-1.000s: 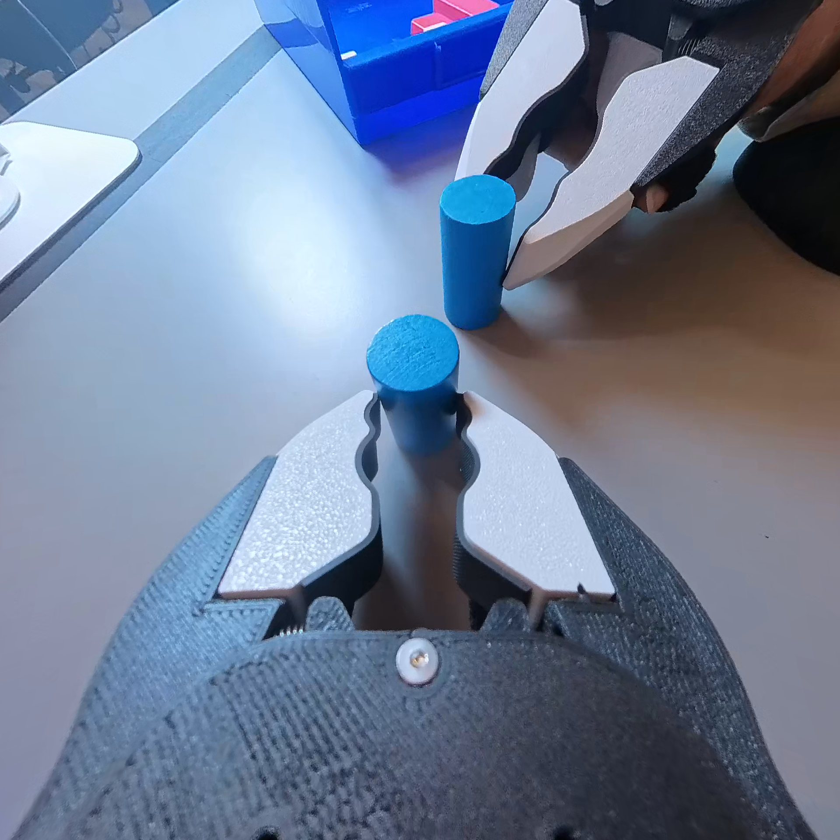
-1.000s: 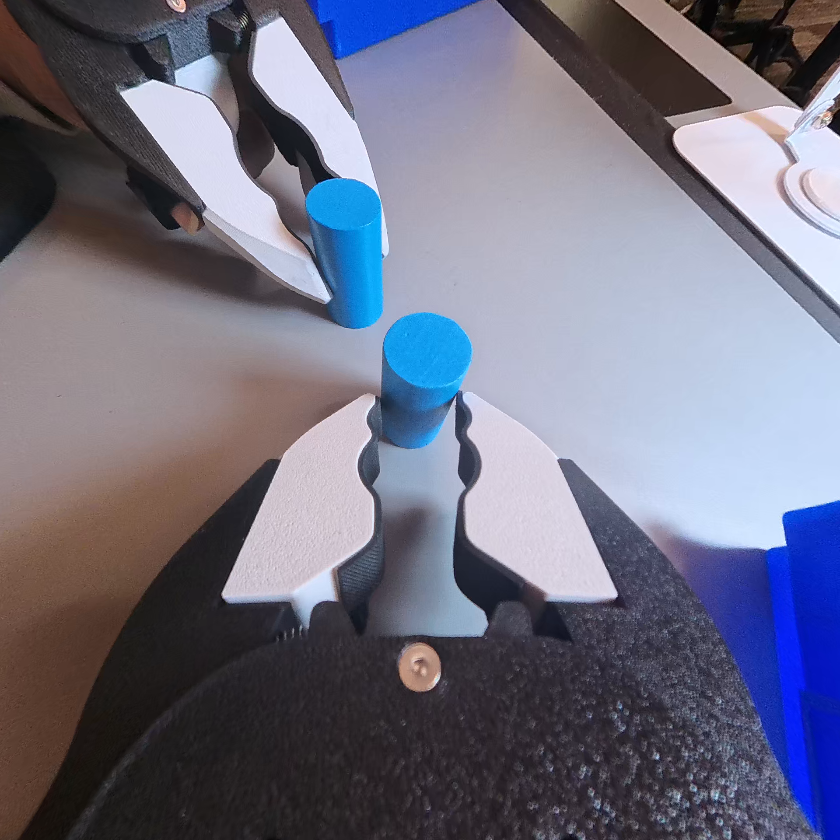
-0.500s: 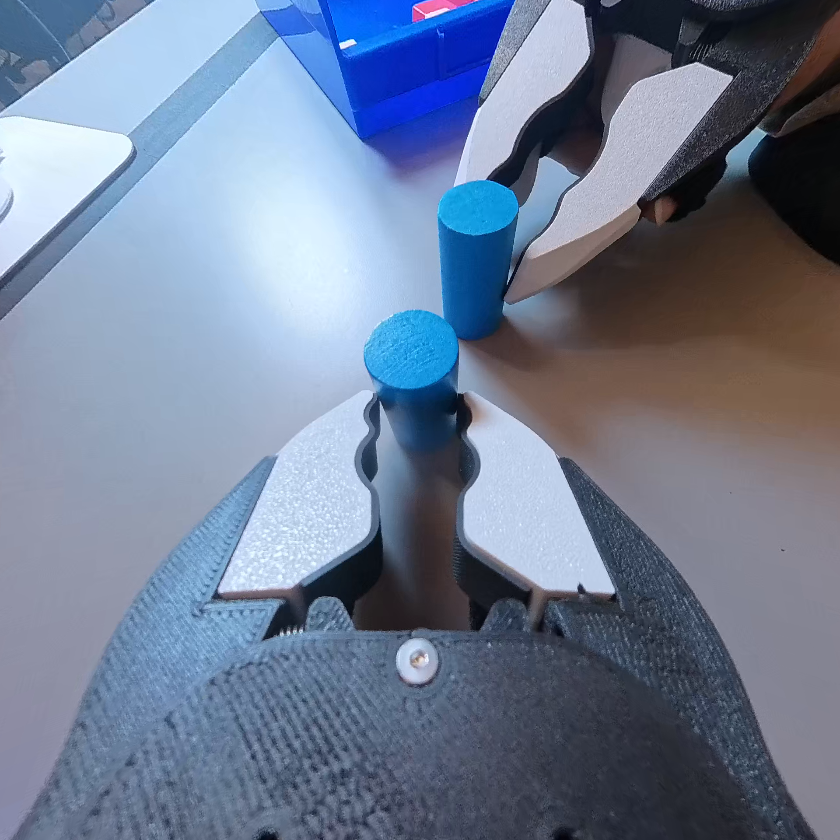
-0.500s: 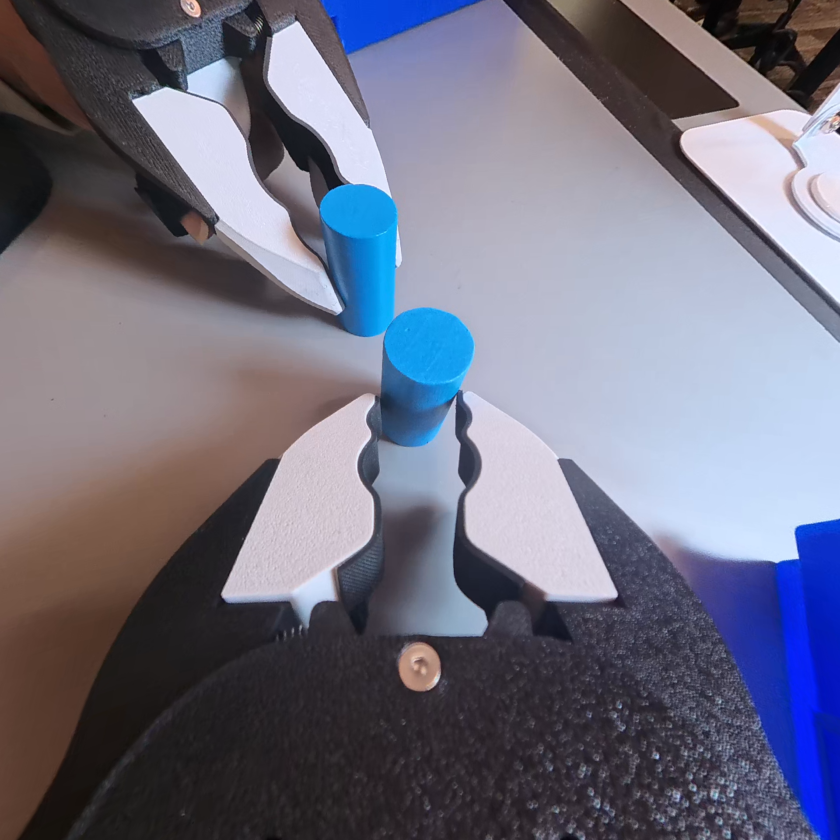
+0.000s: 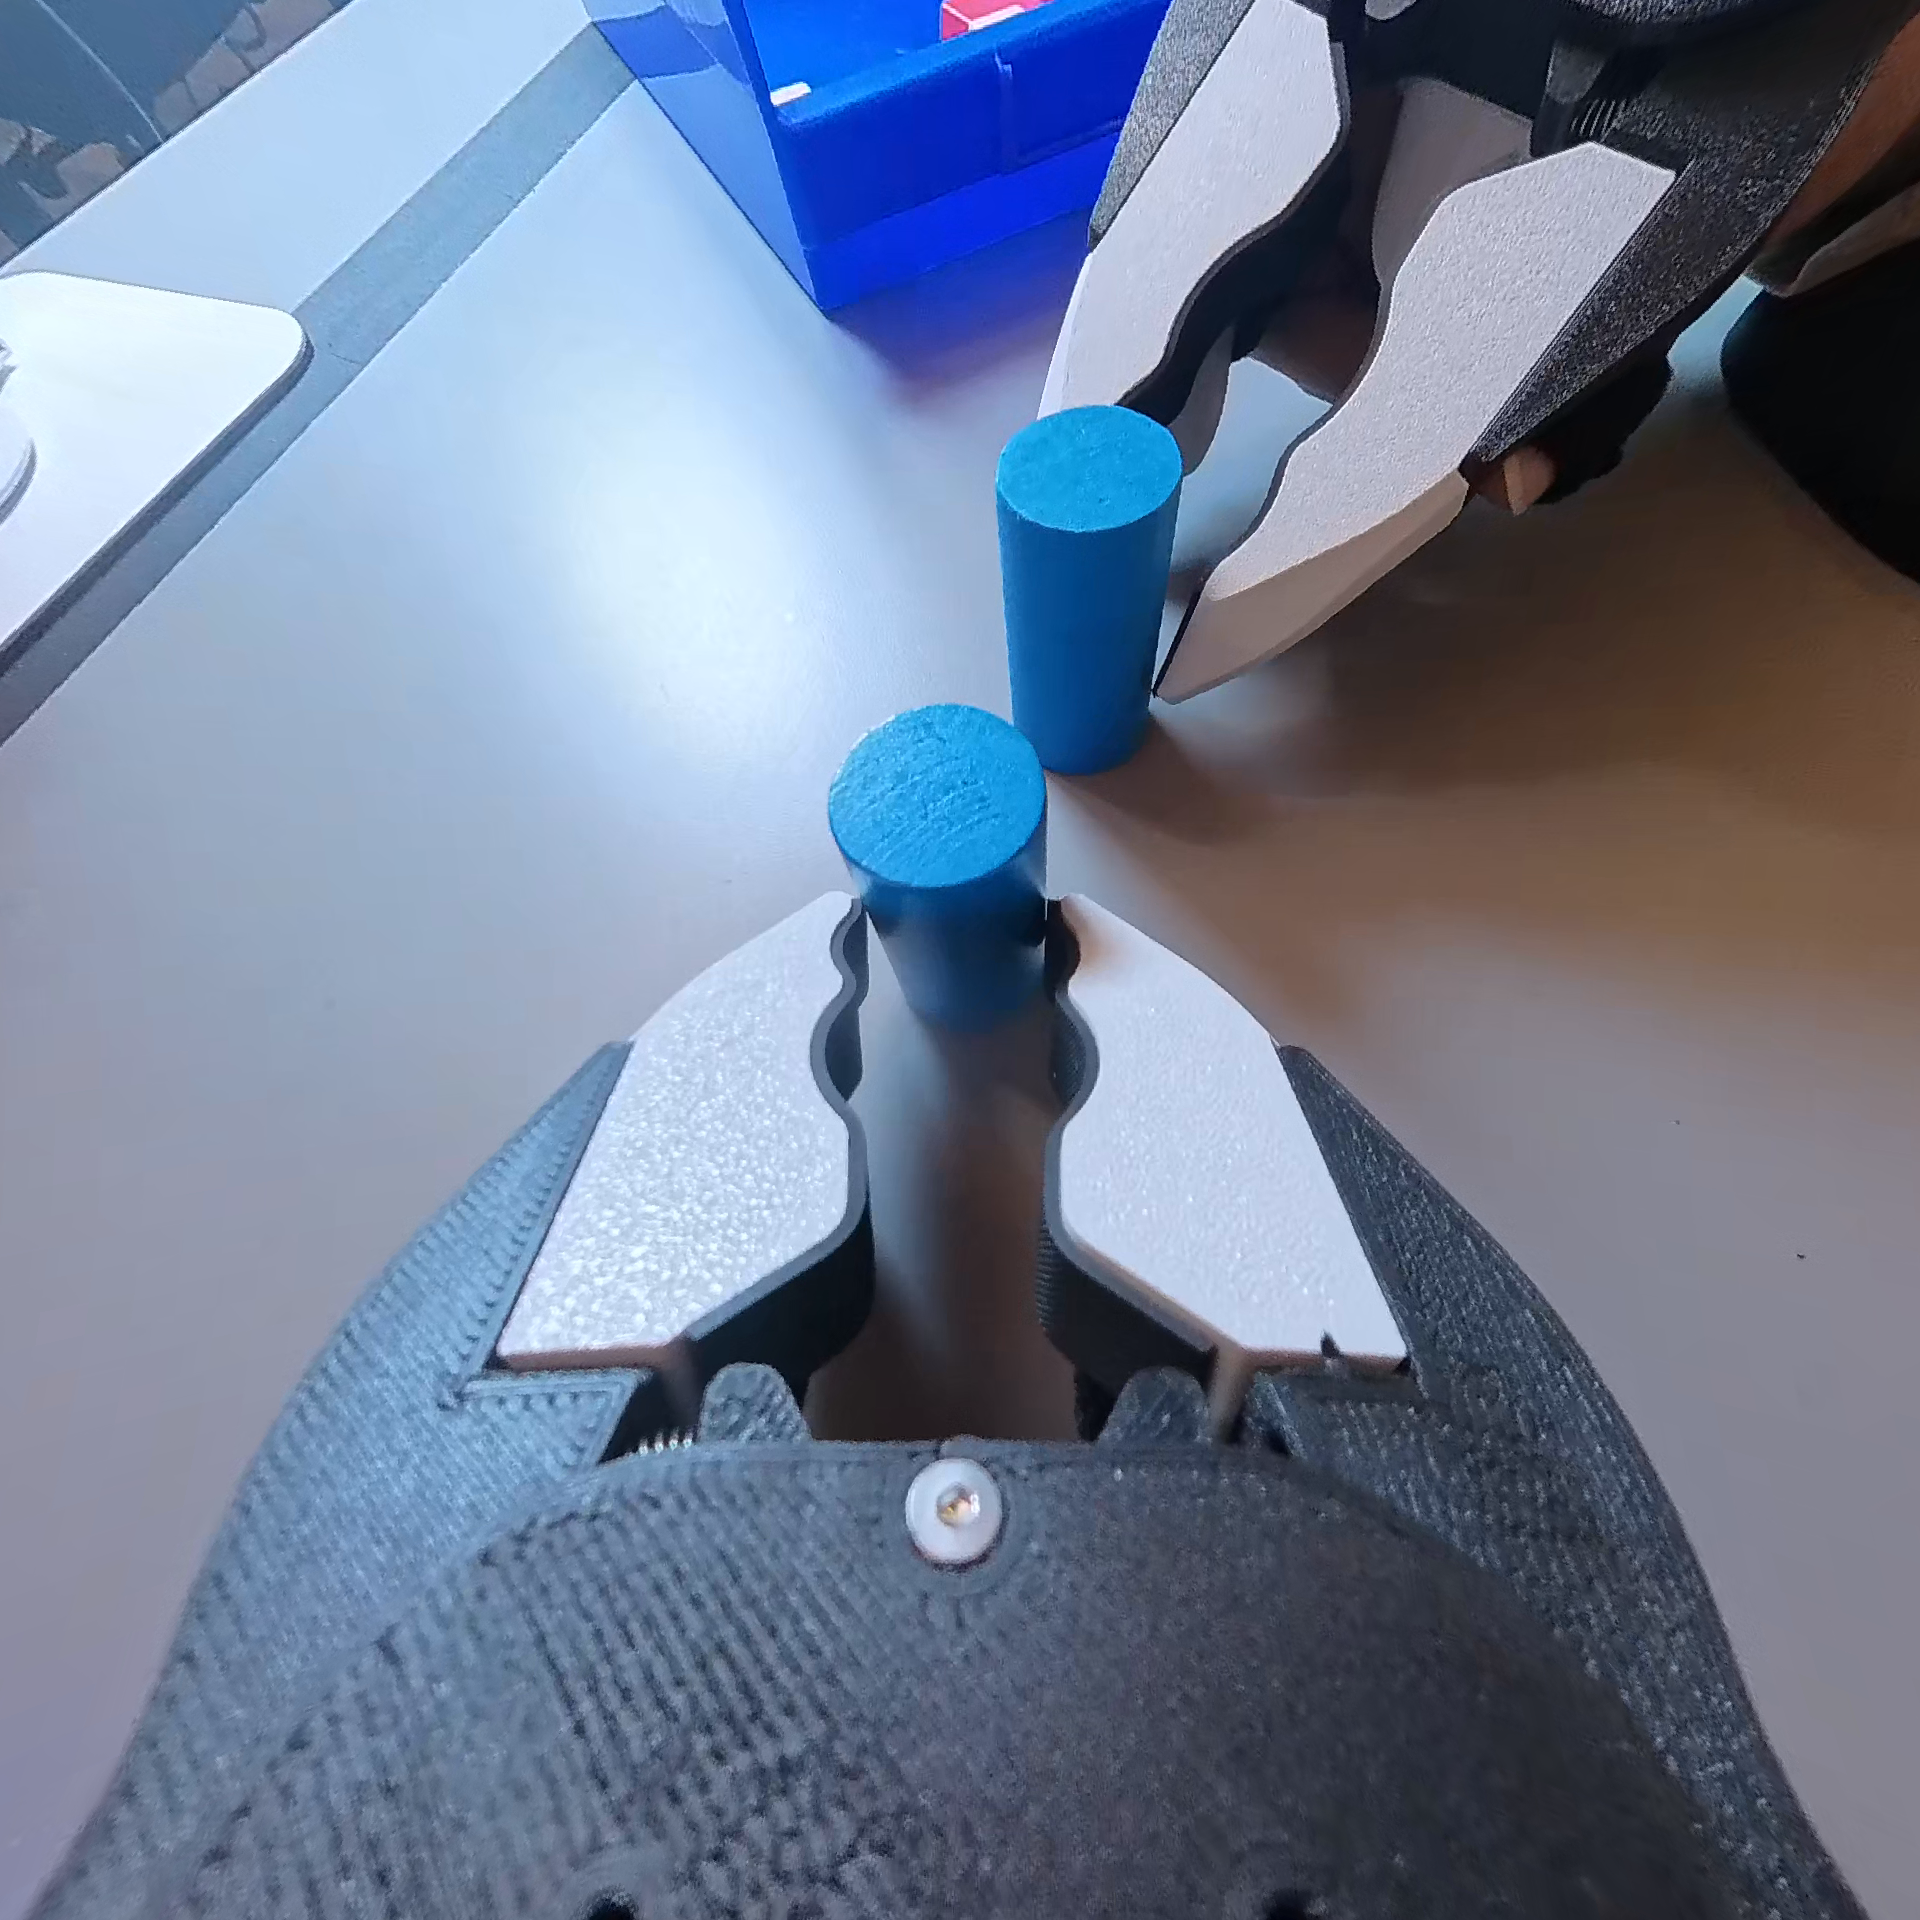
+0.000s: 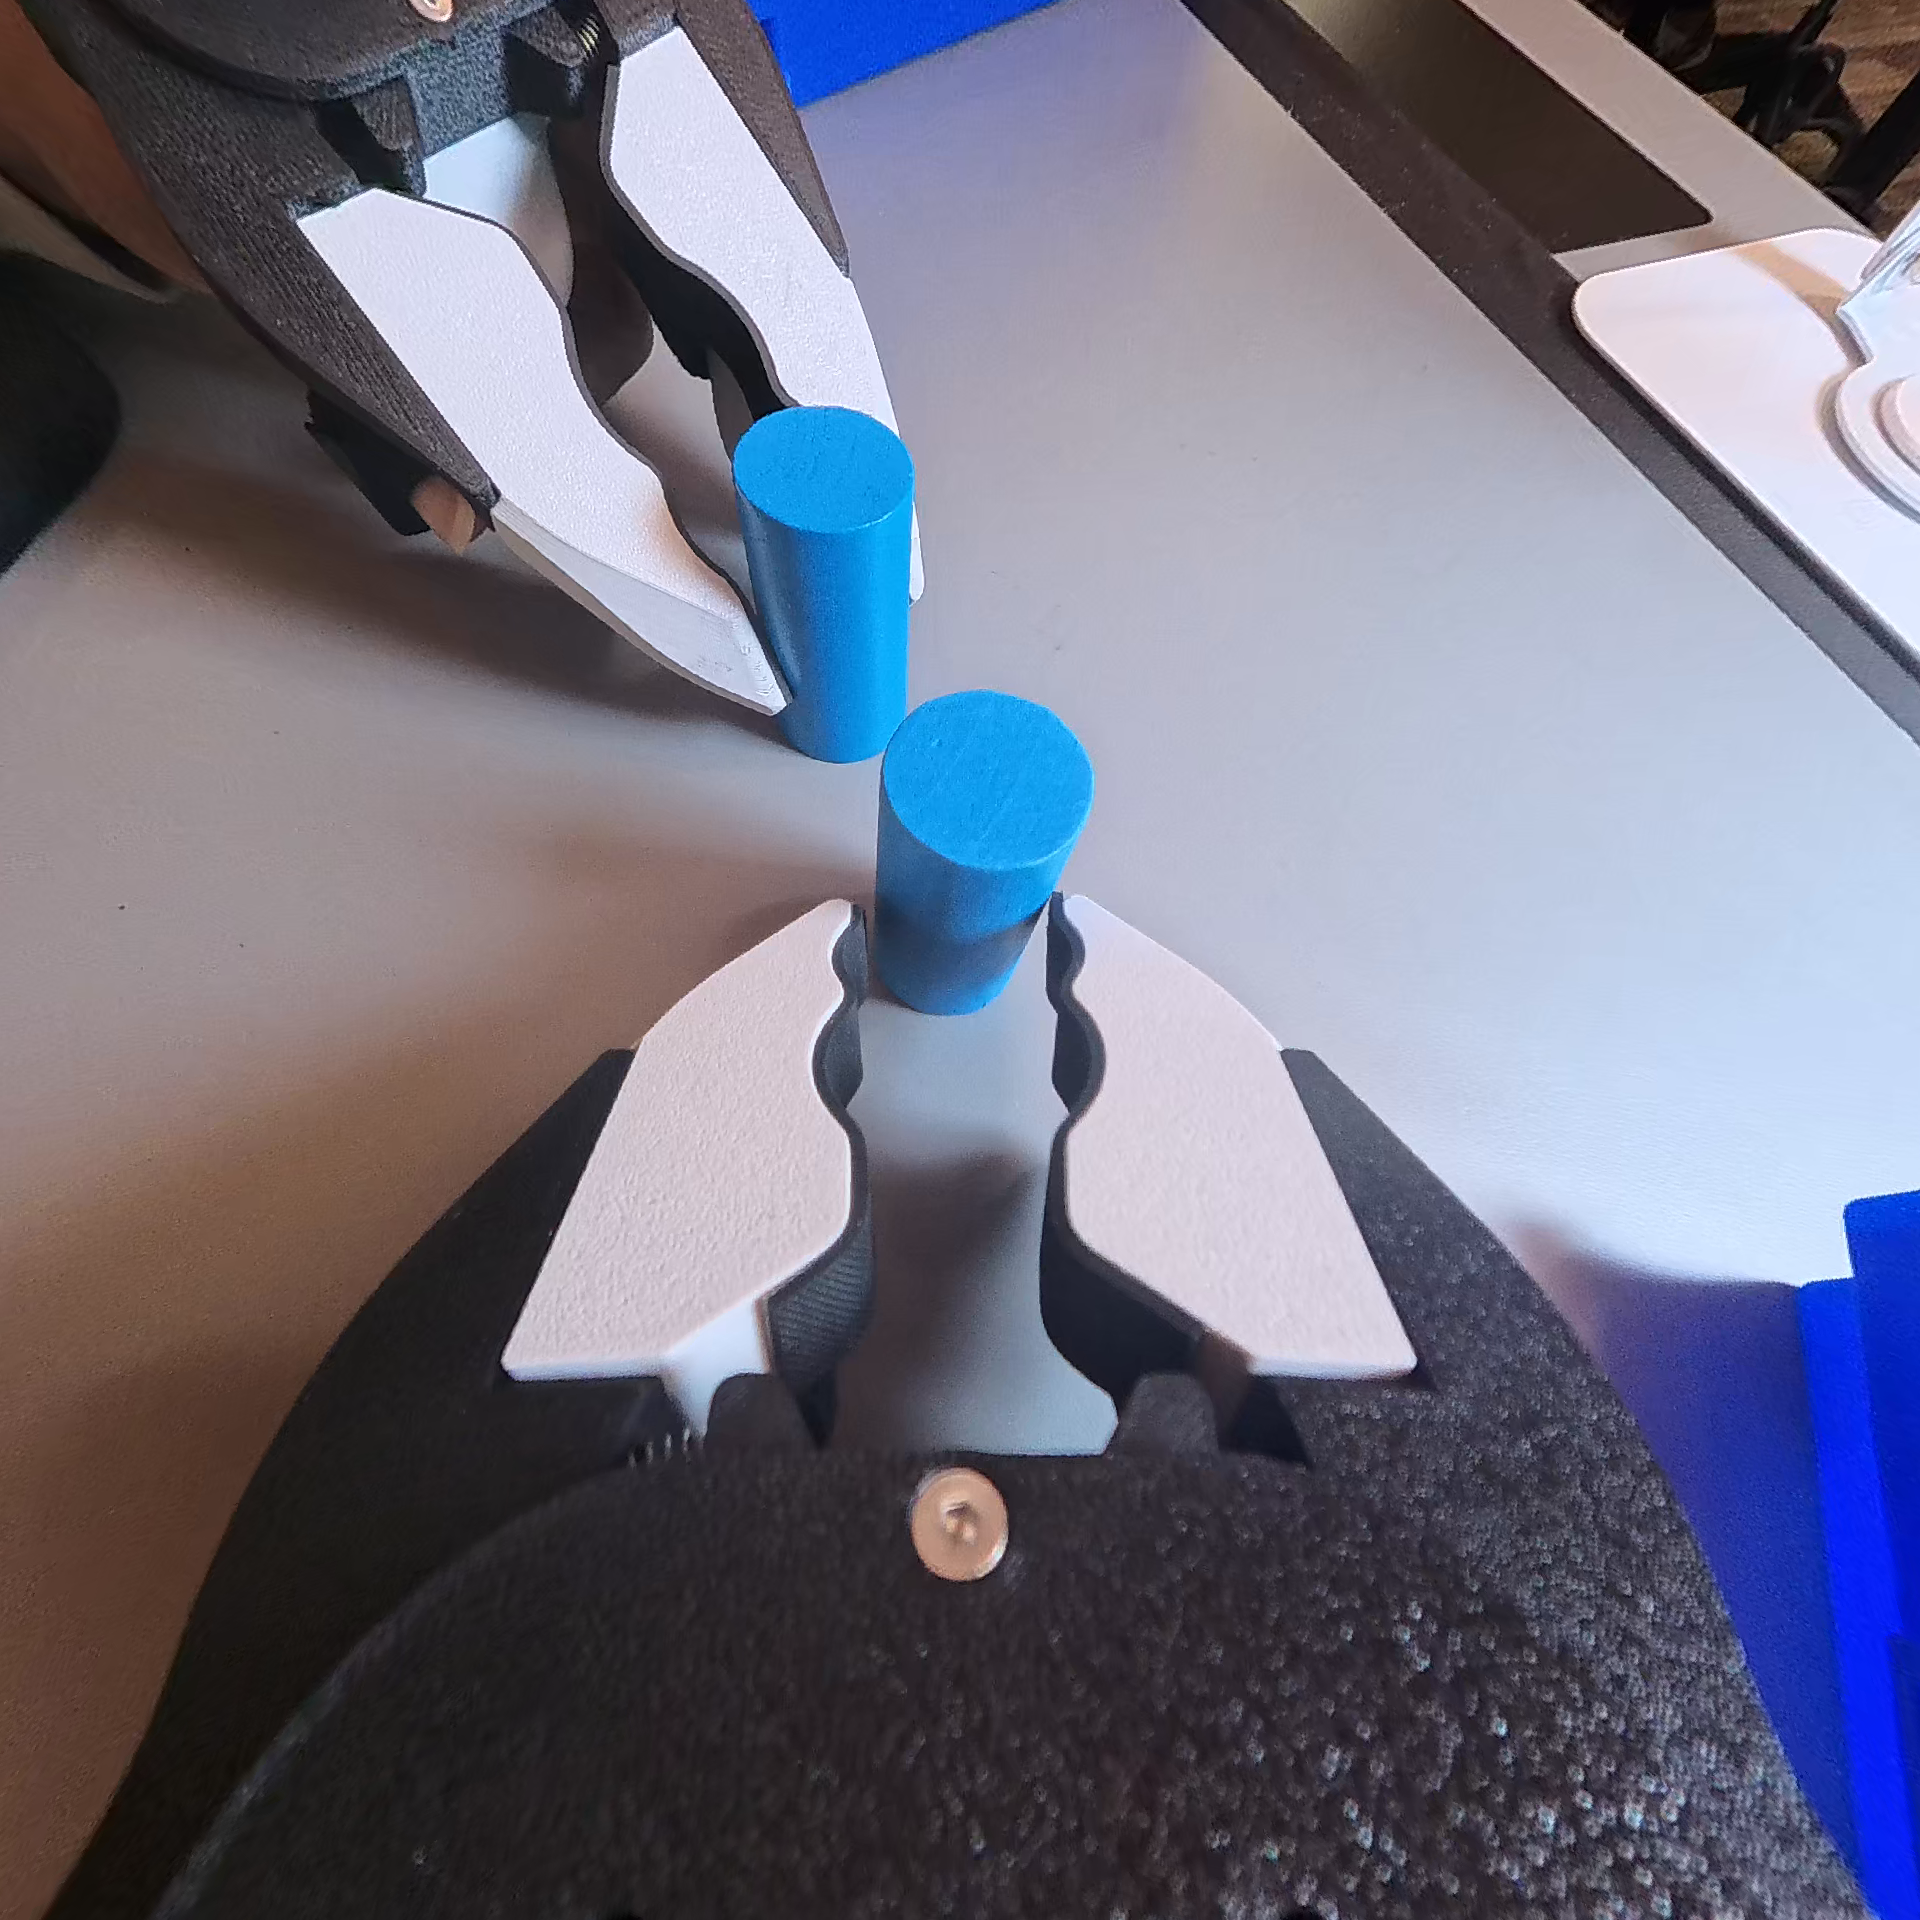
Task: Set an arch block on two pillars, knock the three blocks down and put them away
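**Two blue pillars upright, each gripped by a hand-held gripper**

Two things carry everything here: the grey worktop [image 5: 416,727], and on it, at the far edge of the left wrist view, a blue bin [image 5: 914,177] with a pink block showing inside. A white flat pad [image 6: 1745,343] lies at the worktop's far side in the right wrist view.

The left hand-held gripper [image 5: 951,909] is closed part-way, its white fingers pressed on either side of the lower body of a blue cylinder pillar [image 5: 940,862], which stands upright with its base on the worktop. The right hand-held gripper [image 6: 951,909] is set the same way, its fingertips clamped on the second blue pillar [image 6: 977,852], also upright on the worktop.

The two hand-held grippers face each other. In each wrist view the other gripper shows beyond, angled down, with its own pillar between its tips. The pillars stand just beside one another with a narrow gap between them, and their flat round tops are bare. The arch block is in neither view.
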Demonstrator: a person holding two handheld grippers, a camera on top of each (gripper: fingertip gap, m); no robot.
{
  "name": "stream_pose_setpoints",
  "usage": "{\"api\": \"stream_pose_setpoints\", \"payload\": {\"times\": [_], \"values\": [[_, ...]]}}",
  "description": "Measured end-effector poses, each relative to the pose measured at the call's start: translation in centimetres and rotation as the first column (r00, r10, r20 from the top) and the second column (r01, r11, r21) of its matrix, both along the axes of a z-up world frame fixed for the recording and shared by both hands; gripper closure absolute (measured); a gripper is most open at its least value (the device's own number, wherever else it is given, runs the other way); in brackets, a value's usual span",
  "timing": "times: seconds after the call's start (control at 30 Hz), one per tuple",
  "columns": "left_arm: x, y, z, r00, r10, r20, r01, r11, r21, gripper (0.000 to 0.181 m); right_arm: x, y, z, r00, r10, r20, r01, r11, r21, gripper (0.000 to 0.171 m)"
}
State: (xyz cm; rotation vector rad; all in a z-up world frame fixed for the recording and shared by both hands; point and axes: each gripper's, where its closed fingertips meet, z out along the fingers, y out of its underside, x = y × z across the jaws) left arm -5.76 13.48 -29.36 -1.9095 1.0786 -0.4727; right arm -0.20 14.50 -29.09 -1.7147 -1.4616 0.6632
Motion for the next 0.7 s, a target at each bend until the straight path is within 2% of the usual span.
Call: {"api": "stream_pose_setpoints", "payload": {"times": [0.43,0.53,0.63,0.7], "values": [[0.0,0.1,0.0,1.0,0.004,-0.003,-0.004,1.0,-0.002,0.148,0.0,0.0,-0.1,1.0,0.002,0.002,-0.002,1.0,0.0,0.138],[0.0,0.1,0.3,1.0,-0.003,0.015,0.003,1.0,0.012,0.135,0.1,-0.2,0.2,1.0,0.007,-0.011,-0.007,1.0,-0.011,0.133],[-0.3,-0.3,2.2,0.997,-0.009,0.071,0.004,0.998,0.062,0.116,0.6,-0.4,1.7,0.998,-0.003,-0.067,0.002,1.0,-0.016,0.123],[-2.0,-0.4,5.6,0.995,0.021,0.096,-0.036,0.988,0.152,0.117,1.6,-0.3,3.7,0.991,-0.026,-0.128,0.028,0.999,0.019,0.117]]}}
